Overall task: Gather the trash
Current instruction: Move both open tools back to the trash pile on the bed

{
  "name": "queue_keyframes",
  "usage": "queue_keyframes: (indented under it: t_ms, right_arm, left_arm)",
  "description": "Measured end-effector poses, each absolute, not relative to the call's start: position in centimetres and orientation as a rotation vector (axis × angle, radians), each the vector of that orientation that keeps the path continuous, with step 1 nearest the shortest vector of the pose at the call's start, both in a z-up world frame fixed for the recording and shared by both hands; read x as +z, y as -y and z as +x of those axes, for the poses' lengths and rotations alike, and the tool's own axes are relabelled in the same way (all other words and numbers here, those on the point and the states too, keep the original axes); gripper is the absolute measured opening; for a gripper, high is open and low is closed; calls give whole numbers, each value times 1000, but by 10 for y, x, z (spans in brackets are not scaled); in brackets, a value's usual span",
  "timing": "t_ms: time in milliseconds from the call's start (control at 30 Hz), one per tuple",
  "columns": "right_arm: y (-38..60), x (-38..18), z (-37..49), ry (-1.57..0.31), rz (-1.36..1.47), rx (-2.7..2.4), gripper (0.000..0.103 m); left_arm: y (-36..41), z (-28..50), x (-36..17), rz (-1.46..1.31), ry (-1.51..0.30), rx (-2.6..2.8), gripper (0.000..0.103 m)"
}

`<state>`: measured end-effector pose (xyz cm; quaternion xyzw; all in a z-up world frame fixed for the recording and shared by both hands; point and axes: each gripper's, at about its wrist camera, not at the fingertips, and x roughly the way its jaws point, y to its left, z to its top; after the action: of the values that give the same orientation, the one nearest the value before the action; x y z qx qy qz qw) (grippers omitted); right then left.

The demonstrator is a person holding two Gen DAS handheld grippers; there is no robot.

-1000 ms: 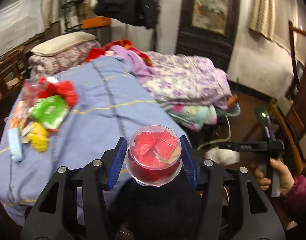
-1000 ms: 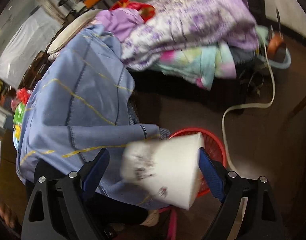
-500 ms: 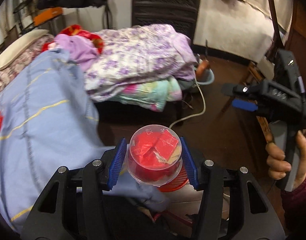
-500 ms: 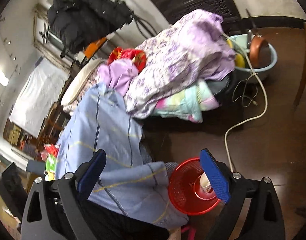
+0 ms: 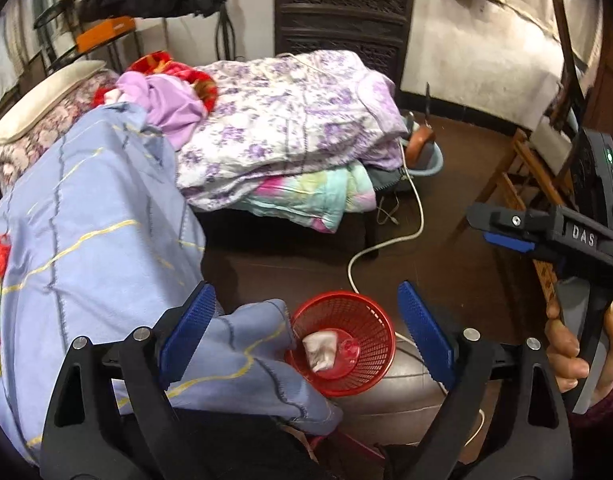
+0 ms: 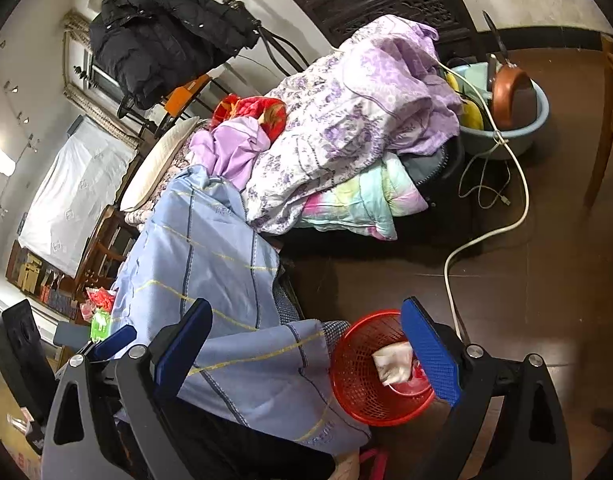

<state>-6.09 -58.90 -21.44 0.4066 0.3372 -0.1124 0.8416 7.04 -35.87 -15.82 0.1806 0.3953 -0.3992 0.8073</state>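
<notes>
A red mesh basket [image 5: 370, 380] [image 6: 358, 392] stands on the dark floor by the bed's corner. Inside it lie a crumpled white paper [image 5: 320, 350] [image 6: 392, 360] and a clear cup with red contents [image 5: 348, 350] [image 6: 412, 384]. My left gripper [image 5: 306, 300] hovers above the basket; its jaws are opening and nothing is between them. My right gripper [image 6: 306, 312] hangs open and empty over the blanket corner and the basket, and it also shows at the right in the left wrist view [image 5: 506, 232], held by a hand. Red and green wrappers [image 6: 100, 312] remain on the bed.
A blue blanket [image 5: 86, 220] drapes over the bed's corner beside the basket. Folded floral quilts [image 5: 286, 140] lie behind. A white cable [image 5: 386, 240] crosses the floor. A blue basin with a pan [image 6: 506, 108] and a wooden chair [image 5: 518, 184] stand further off.
My left gripper swung from the bed to above the basket and opened; the cup dropped into it. The right gripper let the white paper fall into the basket and rose.
</notes>
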Motion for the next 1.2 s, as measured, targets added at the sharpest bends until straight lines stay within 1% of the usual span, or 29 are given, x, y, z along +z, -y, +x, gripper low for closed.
queue_keyframes:
  t_ms: [133, 367, 500, 733, 933, 1100, 1200]
  right_arm:
    - [574, -195, -53, -712, 798, -215, 94]
    - [527, -143, -41, -691, 632, -165, 97]
    - [491, -111, -34, -670, 549, -116, 97]
    - [417, -53, -22, -612, 435, 8, 97]
    - [352, -35, 7, -615, 386, 131, 97]
    - [312, -48, 42, -688, 354, 175, 97]
    - [297, -62, 60, -731, 344, 190, 97]
  left_arm:
    - [335, 76, -144, 344, -812, -808, 89]
    - [280, 77, -110, 242, -742, -727, 92]
    - [232, 71, -87, 178, -676, -668, 93]
    - [143, 69, -64, 67, -606, -550, 96]
    - [55, 97, -78, -32, -626, -390, 96]
    - [-18, 140, -113, -156, -716, -230, 96]
    - [-45, 157, -129, -201, -753, -184, 96]
